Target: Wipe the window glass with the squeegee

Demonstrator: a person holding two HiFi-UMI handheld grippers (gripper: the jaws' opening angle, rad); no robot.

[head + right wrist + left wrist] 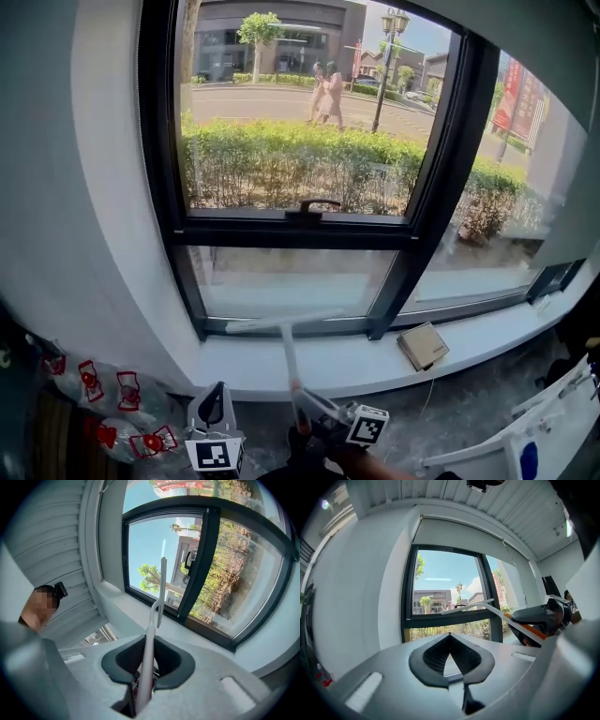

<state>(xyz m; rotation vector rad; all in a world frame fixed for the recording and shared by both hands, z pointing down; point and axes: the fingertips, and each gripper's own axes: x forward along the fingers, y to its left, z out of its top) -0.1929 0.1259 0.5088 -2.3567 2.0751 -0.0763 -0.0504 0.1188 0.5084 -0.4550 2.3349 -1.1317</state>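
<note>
The jaws of your right gripper (147, 668) are clamped on the squeegee (150, 634) handle, so the blade points at the window glass (291, 277) and sits level just above the sill (487, 336), likely ready for a stroke. The jaws of your left gripper (451, 662) are closed and empty, parked below the sill. A small box (423, 345) rests on the sill.

Grey grippers (450, 637) (black jaws, marker cubes (214, 456))

black-framed window (281, 231), white sill (487, 339), grey wall (75, 206), concrete floor (469, 412), sunlit hedge outside (281, 155)
</note>
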